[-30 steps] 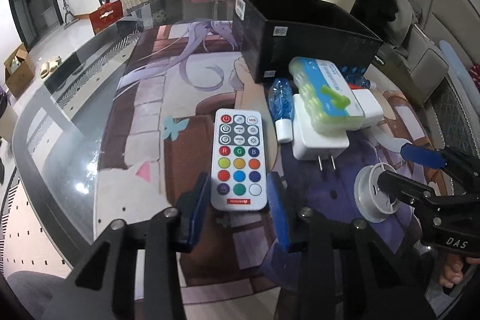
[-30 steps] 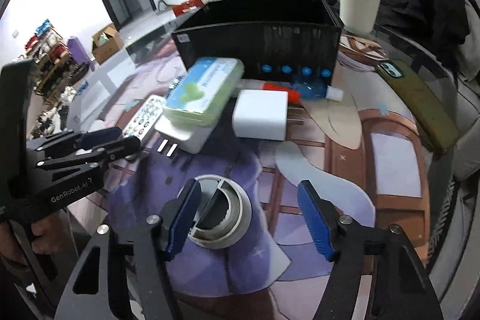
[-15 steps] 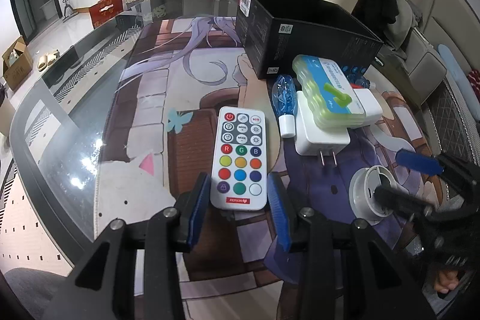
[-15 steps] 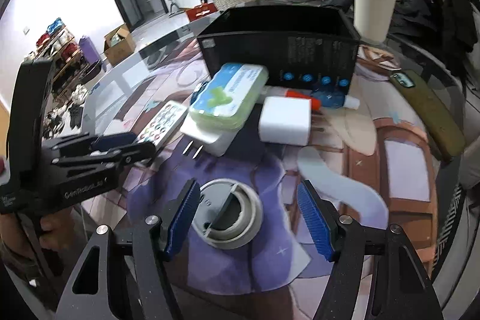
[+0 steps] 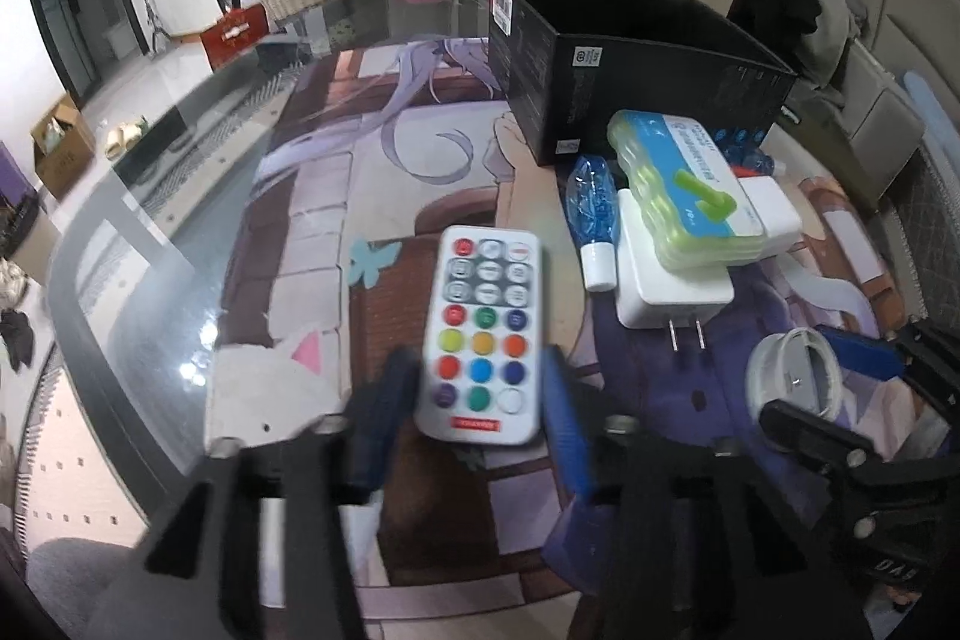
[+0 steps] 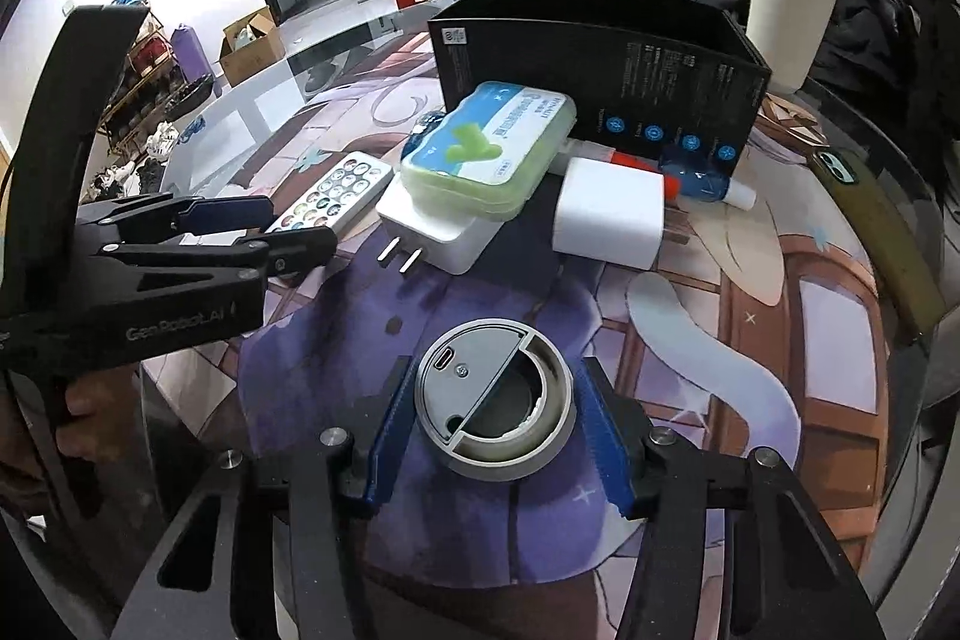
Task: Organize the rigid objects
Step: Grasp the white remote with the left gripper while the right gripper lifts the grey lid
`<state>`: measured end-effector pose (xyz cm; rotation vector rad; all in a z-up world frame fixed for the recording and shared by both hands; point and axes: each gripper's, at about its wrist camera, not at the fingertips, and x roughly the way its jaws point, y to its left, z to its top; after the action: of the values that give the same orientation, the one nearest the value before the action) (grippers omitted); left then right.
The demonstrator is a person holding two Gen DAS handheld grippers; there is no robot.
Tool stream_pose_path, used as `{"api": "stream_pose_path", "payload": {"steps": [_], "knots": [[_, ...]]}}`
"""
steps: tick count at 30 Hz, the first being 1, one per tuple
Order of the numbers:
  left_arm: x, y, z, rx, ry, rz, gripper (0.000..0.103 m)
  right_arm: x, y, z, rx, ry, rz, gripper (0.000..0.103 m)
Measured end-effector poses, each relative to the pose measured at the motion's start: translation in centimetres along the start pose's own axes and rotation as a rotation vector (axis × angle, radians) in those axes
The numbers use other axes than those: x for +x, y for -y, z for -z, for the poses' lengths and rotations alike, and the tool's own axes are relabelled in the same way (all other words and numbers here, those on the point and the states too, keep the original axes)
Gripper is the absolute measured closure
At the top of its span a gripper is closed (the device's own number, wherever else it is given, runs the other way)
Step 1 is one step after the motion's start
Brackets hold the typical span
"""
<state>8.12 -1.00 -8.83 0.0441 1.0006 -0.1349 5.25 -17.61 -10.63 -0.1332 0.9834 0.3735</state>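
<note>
Left wrist view: left gripper (image 5: 480, 412) stood with its blue pads at either side of the near end of the remote (image 5: 483, 331); whether they pressed it could not be told through the blur. Remote lay flat on the mat (image 5: 312, 196), coloured buttons up, its far end pointing ahead of the gripper. To the right of the gripper lay a blue tube (image 5: 594, 214), and beside that a white charger (image 5: 672, 280), prongs toward the camera, with a green case (image 5: 684, 184) stacked on it. A black box (image 5: 630, 58) stood ahead and right, beyond the case.

Right wrist view: right gripper (image 6: 492, 430) had its jaws partly closed at both sides of the grey puck (image 6: 495, 394), pads at or just beside its rim; firm contact could not be told. Puck sat on the mat between the fingers. Ahead of this gripper lay a second charger (image 6: 609, 214), and behind it a red-and-blue tube (image 6: 696, 181) against the box. A phone (image 6: 870, 214) lay far right, well apart. A cup (image 6: 789, 19) stood beyond the box.
</note>
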Motion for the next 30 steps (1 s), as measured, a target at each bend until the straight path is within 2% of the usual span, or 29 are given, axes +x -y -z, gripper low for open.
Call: {"api": "stream_pose_path", "payload": {"steps": [1,6,7,8,10,13,15,16,20,23,27,30], "knots": [[0.0,0.0,0.0,0.003,0.002,0.000,0.065,-0.2,0.2,0.0,0.004,0.010,-0.003,0.053],[0.0,-0.1,0.2,0.009,0.017,-0.004,0.062,-0.5,0.9,-0.1,0.038,0.004,-0.013,0.053],[0.0,-0.1,0.2,0.008,0.019,-0.008,0.059,-0.5,0.8,-0.2,0.035,0.005,-0.011,0.053],[0.1,-0.1,0.2,0.007,0.020,-0.020,0.051,-0.6,0.8,-0.2,0.032,0.007,-0.011,0.053],[0.2,-0.6,0.2,-0.028,0.017,-0.032,0.044,-0.6,0.5,-0.3,0.025,0.009,-0.010,0.053],[0.3,-0.8,0.0,-0.004,0.008,-0.016,0.044,-0.7,0.5,-0.4,0.028,0.010,-0.009,0.053],[0.2,-0.7,0.0,-0.001,0.008,-0.009,0.052,-0.8,0.5,-0.4,0.026,0.017,-0.004,0.053],[0.1,-0.5,0.0,0.012,0.011,0.000,0.065,-0.8,0.4,-0.3,0.031,0.022,-0.001,0.053],[-0.1,-0.5,0.0,0.006,0.004,0.012,0.065,-1.1,0.7,-0.3,0.036,0.033,0.005,0.053],[-0.7,-0.4,0.0,0.006,0.033,0.022,0.065,-1.5,0.9,-0.3,0.041,0.052,0.006,0.053],[-2.9,0.2,0.0,0.036,0.139,-0.013,0.065,-2.5,0.9,-0.5,0.043,0.102,0.008,0.053],[-4.7,0.3,0.0,0.048,0.231,-0.029,0.065,-4.0,1.0,-0.6,0.051,0.184,-0.003,0.053]]}}
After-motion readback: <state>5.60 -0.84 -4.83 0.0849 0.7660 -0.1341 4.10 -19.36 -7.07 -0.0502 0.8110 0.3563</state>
